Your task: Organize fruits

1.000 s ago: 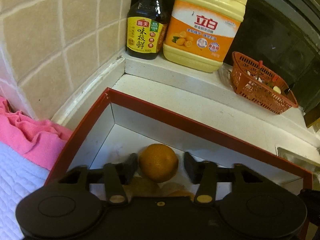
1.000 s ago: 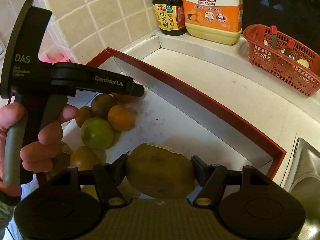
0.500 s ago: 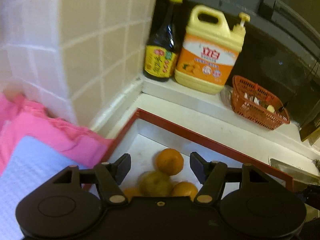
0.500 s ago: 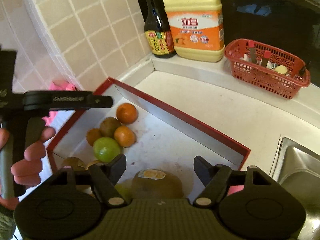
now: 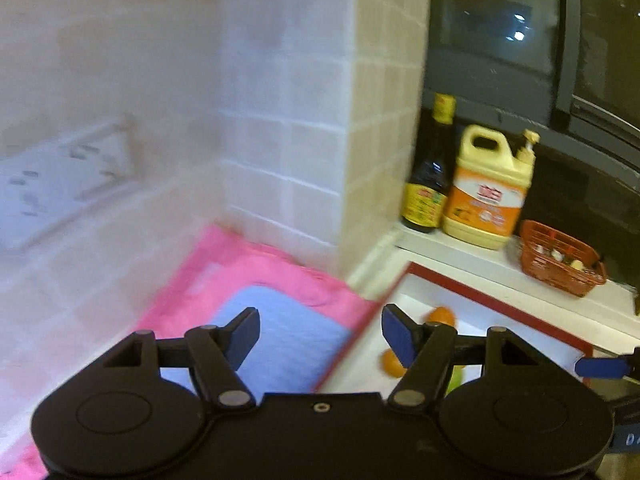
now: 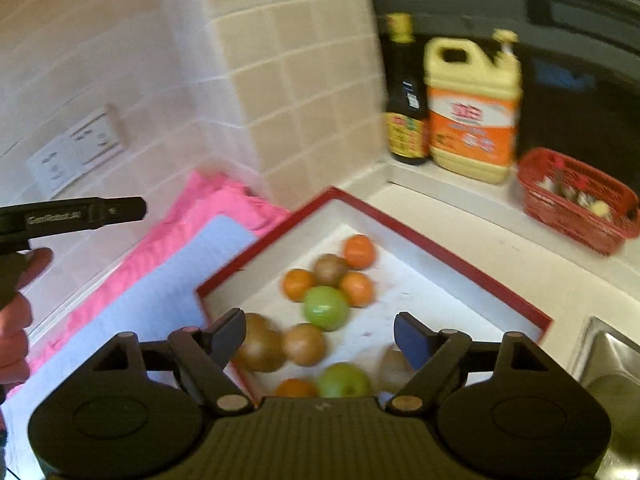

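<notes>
1. Tiled wall [image 6: 296, 80], beige, forming an outer corner above the worktop; a white socket plate [image 6: 76, 148] sits on its left face. A dark window [image 5: 520, 20] lies behind the far ledge.
2. Worktop [image 6: 500, 240], pale stone, with the steel rim of a sink [image 6: 608, 360] at its right edge.
3. Pink and blue cloth [image 5: 280, 320], spread flat just left of the tray.
4. Red-rimmed tray [image 6: 440, 248], white inside, holding all the fruit visible: oranges [image 6: 359, 251], green fruits [image 6: 326, 307] and brown ones [image 6: 304, 344], grouped toward its left half (outlines blurred). No fruit shows outside the tray, so the sorting looks largely done; whether any remains elsewhere cannot be told.
5. Yellow detergent jug [image 6: 472, 108], dark sauce bottle [image 6: 406, 92] and red basket [image 6: 576, 200], ranged along the ledge.
6. Right gripper [image 6: 320, 334], raised above the tray's near end, jaws spread wide and empty.
7. Left gripper [image 5: 320, 334], over the cloth's edge beside the tray, jaws likewise wide with nothing between them.
</notes>
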